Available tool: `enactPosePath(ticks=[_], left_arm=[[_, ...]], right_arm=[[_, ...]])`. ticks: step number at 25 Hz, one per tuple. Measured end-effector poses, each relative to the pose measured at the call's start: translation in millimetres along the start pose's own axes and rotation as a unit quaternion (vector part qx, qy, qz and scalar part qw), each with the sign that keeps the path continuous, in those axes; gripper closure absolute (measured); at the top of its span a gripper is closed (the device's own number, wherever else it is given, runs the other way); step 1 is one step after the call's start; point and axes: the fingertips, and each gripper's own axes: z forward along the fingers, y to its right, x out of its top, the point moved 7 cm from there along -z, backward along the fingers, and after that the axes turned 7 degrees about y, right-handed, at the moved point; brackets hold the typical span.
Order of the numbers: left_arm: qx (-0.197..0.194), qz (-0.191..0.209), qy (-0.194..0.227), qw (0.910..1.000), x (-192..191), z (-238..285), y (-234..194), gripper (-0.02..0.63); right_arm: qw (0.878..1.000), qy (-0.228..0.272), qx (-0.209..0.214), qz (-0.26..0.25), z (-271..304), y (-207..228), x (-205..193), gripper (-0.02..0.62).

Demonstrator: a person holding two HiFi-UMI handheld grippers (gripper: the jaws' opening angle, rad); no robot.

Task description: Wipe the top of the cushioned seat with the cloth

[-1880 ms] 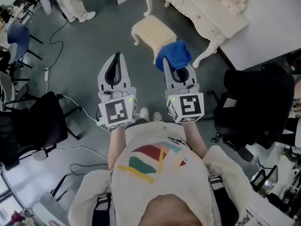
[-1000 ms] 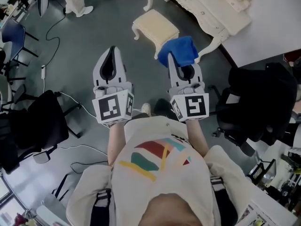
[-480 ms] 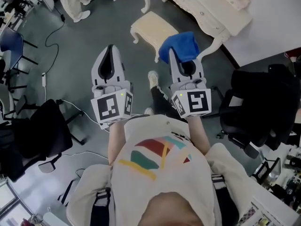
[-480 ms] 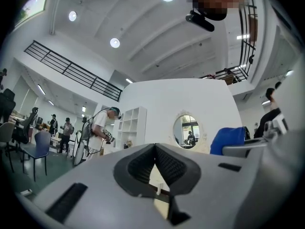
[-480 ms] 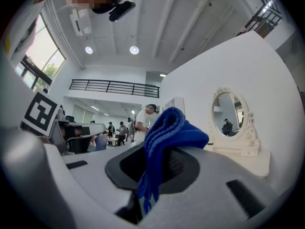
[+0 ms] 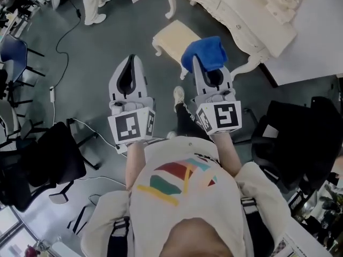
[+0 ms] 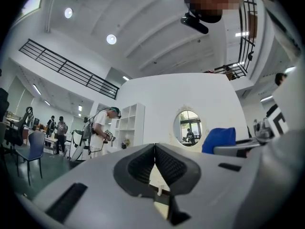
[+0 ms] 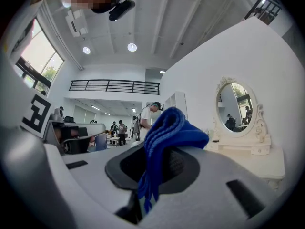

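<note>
The cushioned seat [image 6: 174, 35] is a small cream stool with curved white legs, on the grey floor ahead of me. The blue cloth [image 6: 203, 52] hangs bunched from my right gripper [image 6: 199, 64], which is shut on it; in the head view the cloth covers the stool's near right corner. In the right gripper view the cloth [image 8: 164, 132] sticks up between the jaws of the right gripper [image 8: 159, 149]. My left gripper [image 6: 131, 59] is held left of the stool, well above the floor. In the left gripper view, the left gripper [image 7: 155, 148] is shut with nothing in it.
A white dressing table [image 6: 236, 9] stands just behind the stool. Black office chairs stand at the right [image 6: 300, 138] and the left [image 6: 43, 159]. A cable [image 6: 64, 33] runs over the floor at the left. Another person [image 6: 95, 4] stands at the top left.
The person has stepped forward, one foot now ahead under the grippers. Both grippers stay side by side in front. The cloth is still held in the right one.
</note>
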Motion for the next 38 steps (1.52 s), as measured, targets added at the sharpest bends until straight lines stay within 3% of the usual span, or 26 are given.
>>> enactPosePath(ticks=[7,18,27,38], left_arm=[[-0.009,-0.001,0.003,1.0,-14.3,82.1,-9.7,0.601],[-0.009,0.021,-0.009,0.9997,-47.6,224.6,-14.3,0.601],[-0.006,0.019,-0.008,0.9998,-50.9,276.5,-19.1,0.601],[-0.036,-0.001,0.014,0.9992,-42.3,316.9,-35.4,0.601]], right_arm=[[1.0,-0.021,0.015,0.006,75.7,34.8,-15.6,0.558],[1.0,-0.002,0.016,0.019,185.7,124.1,-22.1,0.56],[1.0,0.002,-0.002,0.02,219.0,163.4,-27.9,0.56],[0.999,0.029,-0.024,0.001,247.3,161.1,-6.6,0.56]])
